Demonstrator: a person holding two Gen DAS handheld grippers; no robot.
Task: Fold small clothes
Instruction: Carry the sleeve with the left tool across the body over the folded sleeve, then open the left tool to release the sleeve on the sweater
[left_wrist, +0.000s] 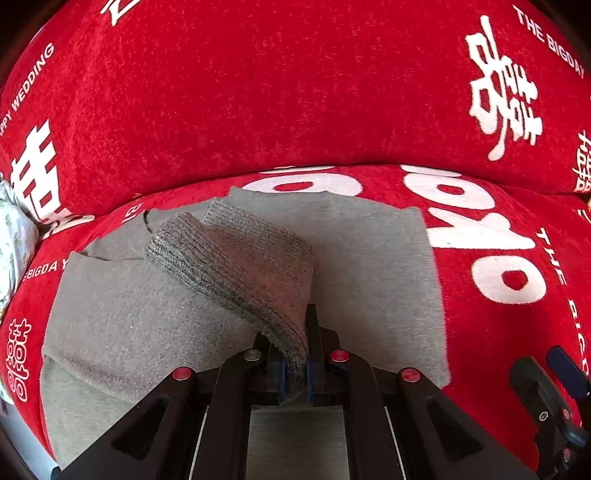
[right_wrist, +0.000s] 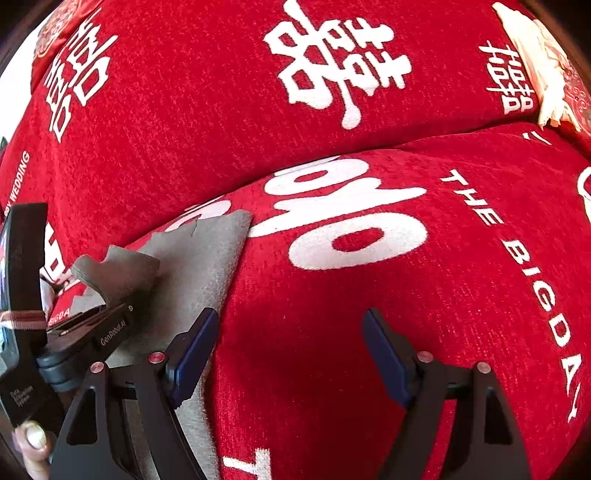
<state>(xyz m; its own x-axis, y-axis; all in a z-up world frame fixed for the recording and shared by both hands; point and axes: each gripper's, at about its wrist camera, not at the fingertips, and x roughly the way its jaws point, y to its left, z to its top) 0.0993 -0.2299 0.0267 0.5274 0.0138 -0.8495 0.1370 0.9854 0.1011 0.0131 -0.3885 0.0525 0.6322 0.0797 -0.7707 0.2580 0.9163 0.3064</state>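
Note:
A small grey knit garment (left_wrist: 369, 266) lies flat on the red sofa seat (left_wrist: 498, 332). My left gripper (left_wrist: 295, 369) is shut on its ribbed cuff (left_wrist: 236, 258) and holds that sleeve end lifted above the garment's body. In the right wrist view the garment (right_wrist: 199, 258) lies at the left, with the left gripper's body (right_wrist: 96, 332) over it. My right gripper (right_wrist: 291, 354) is open and empty, its left finger (right_wrist: 192, 354) over the garment's right edge and its right finger (right_wrist: 388, 358) over bare red fabric.
The red sofa backrest (left_wrist: 258, 92) with white lettering rises just behind the garment. A pale floral cloth (left_wrist: 14, 240) sits at the far left. A cream fabric item (right_wrist: 543, 62) lies at the upper right on the sofa.

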